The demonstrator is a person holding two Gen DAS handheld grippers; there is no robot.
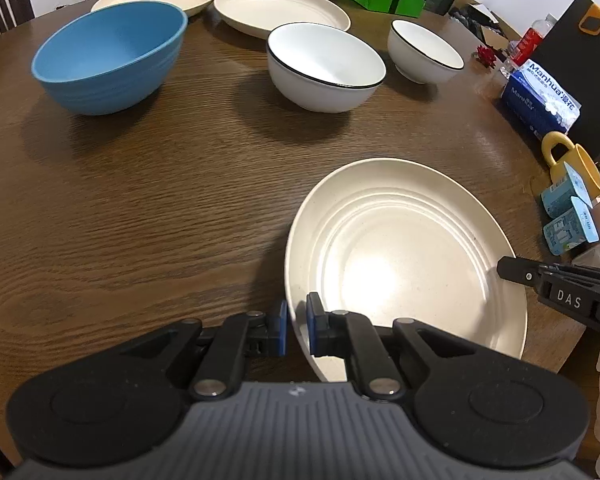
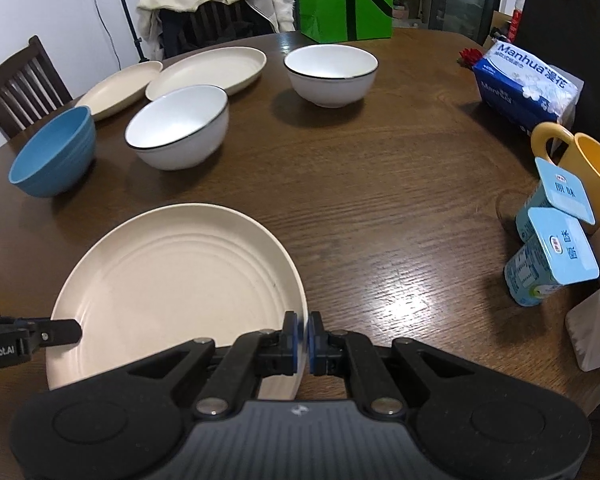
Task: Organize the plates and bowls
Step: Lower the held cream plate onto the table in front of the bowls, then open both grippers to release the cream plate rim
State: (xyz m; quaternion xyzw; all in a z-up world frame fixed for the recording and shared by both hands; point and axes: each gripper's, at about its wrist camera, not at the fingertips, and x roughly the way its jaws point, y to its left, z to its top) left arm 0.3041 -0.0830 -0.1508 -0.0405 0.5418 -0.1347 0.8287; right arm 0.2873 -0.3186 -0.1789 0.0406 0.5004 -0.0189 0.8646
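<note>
We hold the cream plate (image 1: 400,248) level between us, left gripper (image 1: 297,328) pinching its left rim, right gripper (image 2: 303,338) pinching its right rim, the other plates (image 1: 280,8) lying well ahead.

The near plate (image 2: 172,280) is lying on the table (image 2: 380,200), and all other things are standing around it: behind it and to the left the ribbed bowl (image 2: 54,152), straight behind it the first rimmed bowl (image 2: 178,126), and further behind to the right the second rimmed bowl (image 2: 332,74). Two more plates (image 2: 208,68) are resting side by side far behind it. To its right, the two small cartons (image 2: 552,240) are leaning before the mug (image 2: 584,168), with the tissue pack (image 2: 524,88) behind the mug.
</note>
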